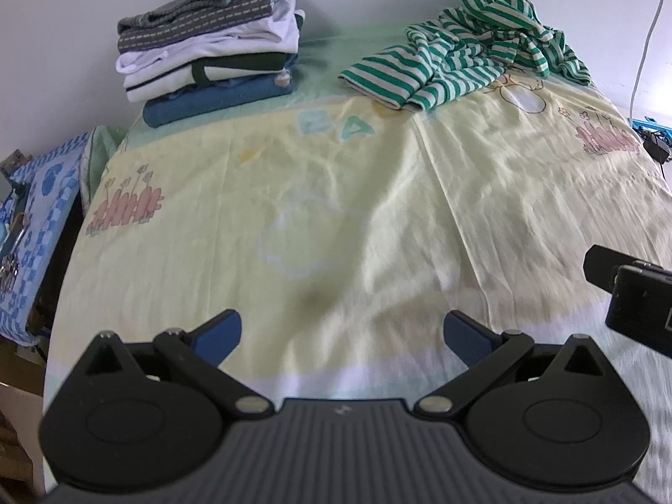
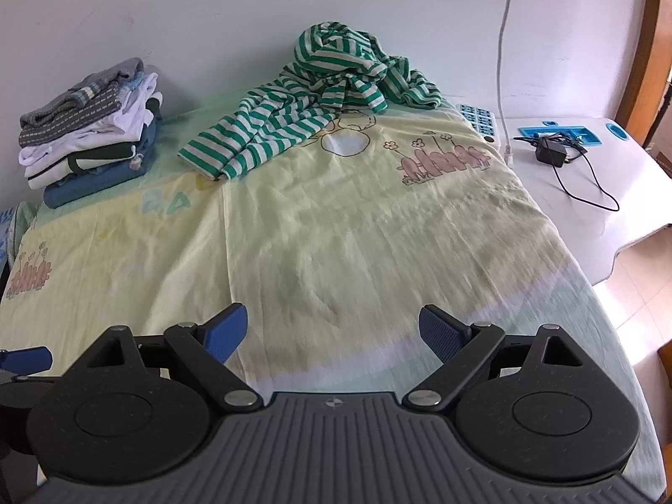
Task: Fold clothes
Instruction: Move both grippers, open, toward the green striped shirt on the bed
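Bedside clutter around the yellow sheet (image 2: 336,231)

At 2 o'clock, a black adapter (image 2: 551,154) with cable lies beside a blue tray (image 2: 558,131) on the white table (image 2: 630,193); a white cord (image 2: 502,63) hangs down the wall (image 2: 168,8).

A home bedroom: cartoon-print bedsheet (image 2: 336,231); stack of folded clothes (image 1: 210,46).
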`<action>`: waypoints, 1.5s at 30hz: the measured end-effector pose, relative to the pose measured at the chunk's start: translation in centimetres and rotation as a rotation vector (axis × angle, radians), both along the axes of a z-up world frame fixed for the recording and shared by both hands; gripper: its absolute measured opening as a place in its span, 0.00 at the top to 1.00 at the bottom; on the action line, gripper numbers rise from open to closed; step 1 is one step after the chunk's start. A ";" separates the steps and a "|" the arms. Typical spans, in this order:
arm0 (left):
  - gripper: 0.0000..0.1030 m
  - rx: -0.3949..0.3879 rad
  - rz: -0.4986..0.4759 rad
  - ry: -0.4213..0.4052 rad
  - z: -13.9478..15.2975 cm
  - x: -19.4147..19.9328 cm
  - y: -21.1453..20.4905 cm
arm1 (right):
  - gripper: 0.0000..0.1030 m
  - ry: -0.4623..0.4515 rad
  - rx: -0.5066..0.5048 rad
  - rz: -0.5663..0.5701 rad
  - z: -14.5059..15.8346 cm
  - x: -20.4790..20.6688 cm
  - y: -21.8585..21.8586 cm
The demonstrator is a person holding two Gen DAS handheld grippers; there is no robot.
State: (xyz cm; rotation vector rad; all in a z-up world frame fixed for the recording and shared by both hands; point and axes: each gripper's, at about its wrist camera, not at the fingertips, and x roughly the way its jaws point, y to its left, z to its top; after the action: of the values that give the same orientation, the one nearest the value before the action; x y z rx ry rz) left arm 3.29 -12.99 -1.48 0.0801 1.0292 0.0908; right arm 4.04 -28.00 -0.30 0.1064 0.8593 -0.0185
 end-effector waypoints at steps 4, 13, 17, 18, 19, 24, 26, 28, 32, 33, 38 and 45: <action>0.01 -0.009 0.012 0.006 -0.1 0.3 0.3 | 0.11 0.006 -0.010 0.020 0.1 0.5 0.4; 0.01 -0.002 0.034 0.012 -0.4 1.2 0.8 | 0.11 0.024 -0.054 0.032 0.1 1.4 1.2; 0.01 0.002 0.036 0.016 -0.5 1.5 0.9 | 0.11 0.039 -0.062 0.028 0.0 1.7 1.4; 0.01 0.003 0.035 0.018 -0.6 1.6 0.8 | 0.11 0.040 -0.061 0.028 0.0 1.7 1.4; 0.01 0.003 0.034 0.020 -0.6 1.6 0.8 | 0.11 0.041 -0.060 0.028 0.0 1.8 1.4; 0.01 0.009 0.028 0.026 -0.9 1.8 0.5 | 0.11 0.050 -0.059 0.025 -0.1 2.0 1.5; 0.01 0.010 0.029 0.028 -0.9 1.9 0.4 | 0.11 0.053 -0.054 0.025 -0.1 2.1 1.5; 0.01 0.010 0.032 0.030 -1.0 1.9 0.4 | 0.11 0.057 -0.052 0.024 -0.1 2.2 1.5; 0.01 0.011 0.039 0.033 -1.1 2.2 0.5 | 0.11 0.072 -0.040 0.025 -0.3 2.4 1.6; 0.01 0.012 0.041 0.033 -1.1 2.2 0.5 | 0.11 0.075 -0.038 0.025 -0.4 2.5 1.6; 0.01 0.014 0.046 0.038 -1.3 2.5 0.6 | 0.11 0.086 -0.042 0.021 -0.6 2.7 1.6; 0.01 0.008 0.048 0.045 -1.5 2.8 0.6 | 0.11 0.096 -0.051 0.022 -0.7 2.9 1.6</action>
State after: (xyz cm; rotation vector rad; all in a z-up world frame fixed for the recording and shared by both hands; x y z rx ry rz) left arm 6.06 -12.41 -3.02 0.0655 1.0762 0.1374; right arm 6.93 -26.45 -0.99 0.0481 0.9552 -0.0251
